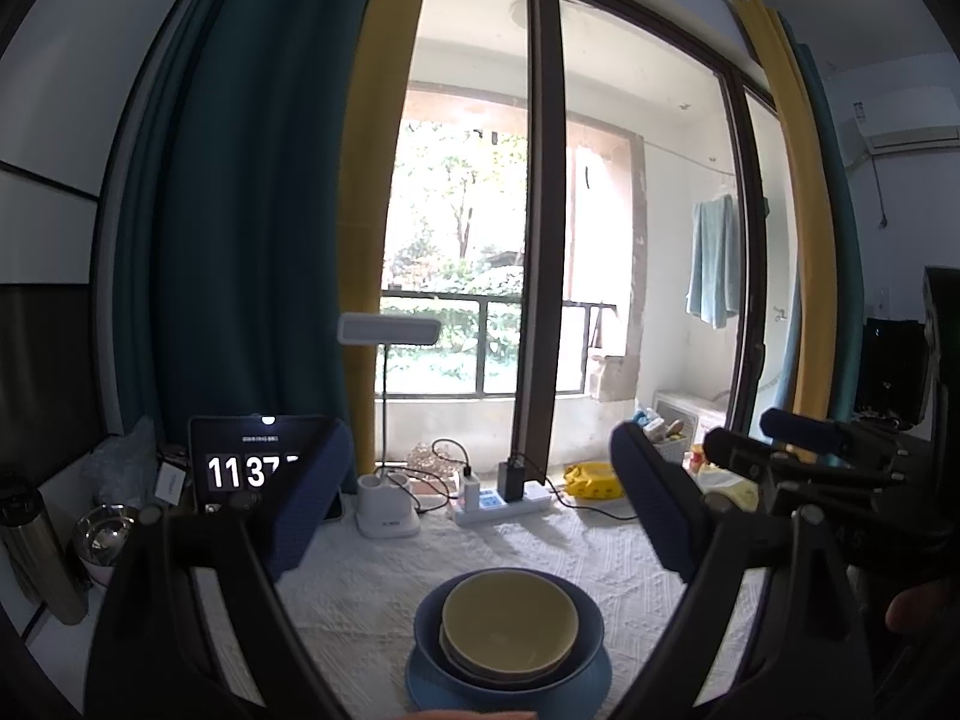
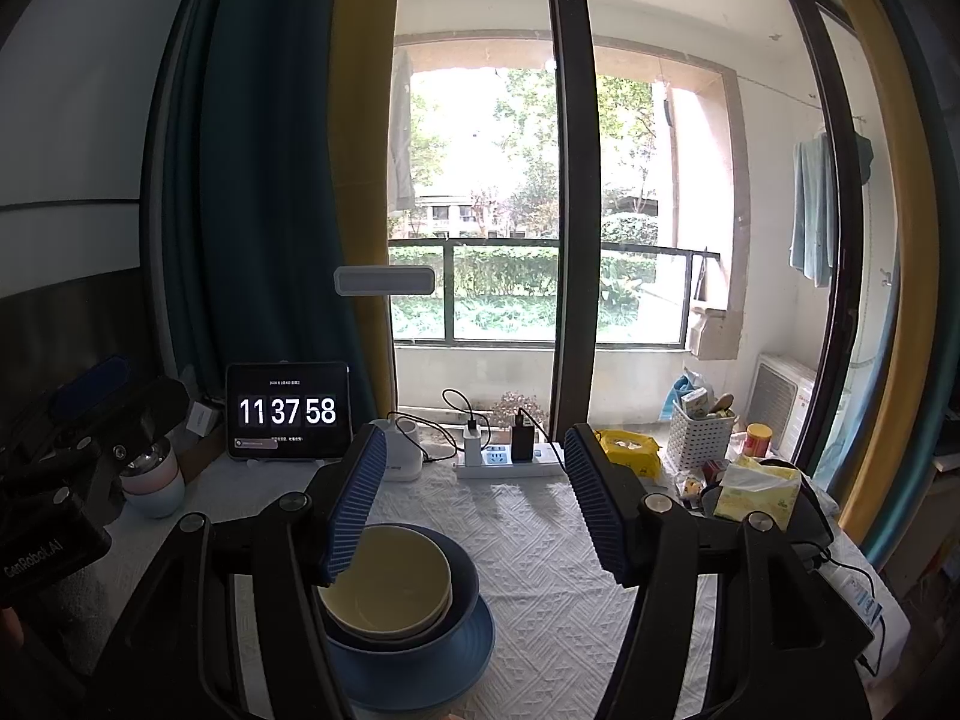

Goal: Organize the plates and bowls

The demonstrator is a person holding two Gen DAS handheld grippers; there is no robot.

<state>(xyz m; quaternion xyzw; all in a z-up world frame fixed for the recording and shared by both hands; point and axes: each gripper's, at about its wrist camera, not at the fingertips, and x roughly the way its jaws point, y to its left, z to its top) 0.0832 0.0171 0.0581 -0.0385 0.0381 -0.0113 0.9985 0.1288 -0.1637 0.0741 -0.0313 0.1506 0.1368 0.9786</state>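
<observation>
Daylight from the balcony window falls on the white-clothed surface (image 2: 540,540), where the dishes sit already nested: a yellow bowl (image 1: 510,612) inside a dark blue bowl (image 1: 576,642) on a blue plate (image 1: 594,684). The left tool (image 1: 480,510) hangs wide apart just above the stack, gripping nothing. The right tool (image 2: 474,504), also wide and empty, has the stack below its left finger. Stacking looks finished; any next move probably means checking alignment or lifting away.
</observation>
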